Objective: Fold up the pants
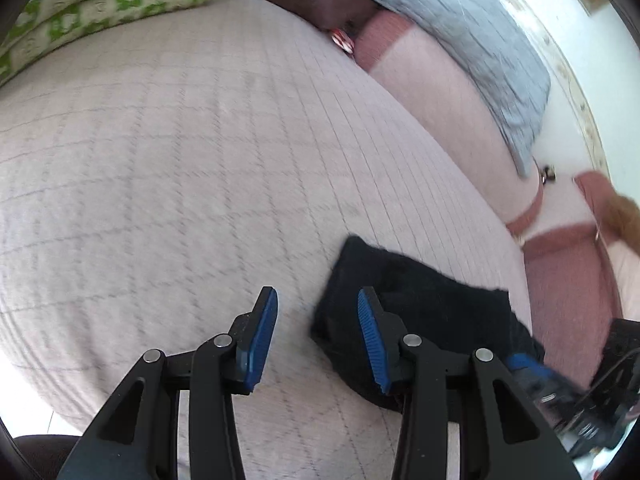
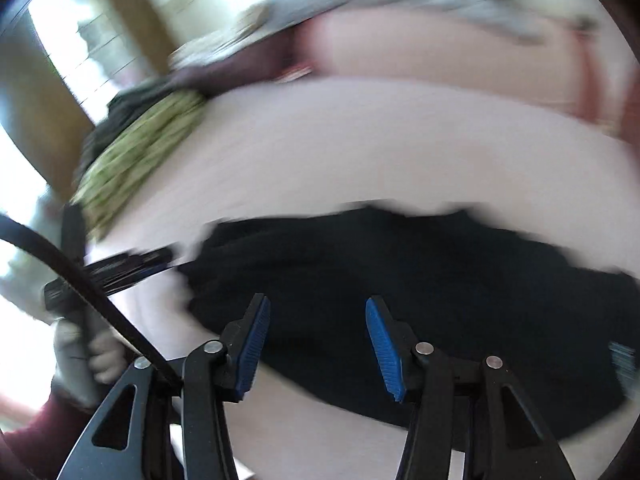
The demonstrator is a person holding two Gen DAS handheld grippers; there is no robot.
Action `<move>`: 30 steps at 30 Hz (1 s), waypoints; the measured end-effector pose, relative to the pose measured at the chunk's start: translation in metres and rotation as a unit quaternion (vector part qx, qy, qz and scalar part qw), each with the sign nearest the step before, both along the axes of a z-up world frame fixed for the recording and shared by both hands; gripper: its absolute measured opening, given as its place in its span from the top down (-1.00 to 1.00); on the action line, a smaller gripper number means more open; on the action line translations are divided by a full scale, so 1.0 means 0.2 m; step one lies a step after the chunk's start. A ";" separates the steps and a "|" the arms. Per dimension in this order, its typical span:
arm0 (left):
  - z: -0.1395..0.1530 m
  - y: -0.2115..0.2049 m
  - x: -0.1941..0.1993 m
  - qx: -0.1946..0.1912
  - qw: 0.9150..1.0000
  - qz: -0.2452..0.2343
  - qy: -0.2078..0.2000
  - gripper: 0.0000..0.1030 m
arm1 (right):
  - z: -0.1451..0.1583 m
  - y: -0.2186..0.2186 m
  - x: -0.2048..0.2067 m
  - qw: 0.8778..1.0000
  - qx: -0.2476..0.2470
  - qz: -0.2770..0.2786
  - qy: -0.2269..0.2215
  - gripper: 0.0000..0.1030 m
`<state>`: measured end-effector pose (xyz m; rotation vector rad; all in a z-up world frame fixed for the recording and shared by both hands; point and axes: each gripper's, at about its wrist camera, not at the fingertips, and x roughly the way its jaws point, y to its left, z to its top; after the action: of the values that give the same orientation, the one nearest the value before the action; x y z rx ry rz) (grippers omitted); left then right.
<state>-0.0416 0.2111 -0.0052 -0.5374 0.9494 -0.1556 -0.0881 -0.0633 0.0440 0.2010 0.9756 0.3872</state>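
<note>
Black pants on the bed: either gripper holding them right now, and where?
Nothing is held. The left gripper and right gripper are both open, with no cloth between the pads; the folded black fabric pants lie loose on the pale quilted bedspread.

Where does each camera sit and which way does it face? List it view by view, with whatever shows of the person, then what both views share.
Left wrist: on the left gripper, aimed down at the quilted bedspread; jaws apart and empty, black pants right of them.
Right wrist: on the right gripper, aimed down over the pants; blurred; jaws apart; a gloved hand at left.
Shared: pants, bedspread, green patterned pillows.
</note>
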 end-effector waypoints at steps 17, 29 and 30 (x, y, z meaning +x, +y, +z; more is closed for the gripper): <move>0.13 0.04 0.02 -0.007 0.999 0.004 -0.031 0.10 | -0.21 0.31 0.32 0.999 0.012 -0.027 0.045 0.82; 0.10 0.18 0.04 -0.024 0.999 0.036 -0.022 0.07 | -0.26 0.55 0.55 0.995 0.050 -0.019 0.082 0.56; 0.10 0.20 0.04 -0.023 0.999 0.040 -0.023 0.06 | -0.27 0.53 0.56 0.994 0.062 -0.018 0.084 0.51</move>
<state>-0.0345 0.2501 0.0152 -0.6112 0.8786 -0.1172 0.0237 0.0431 -0.0095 0.3678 1.1129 0.4026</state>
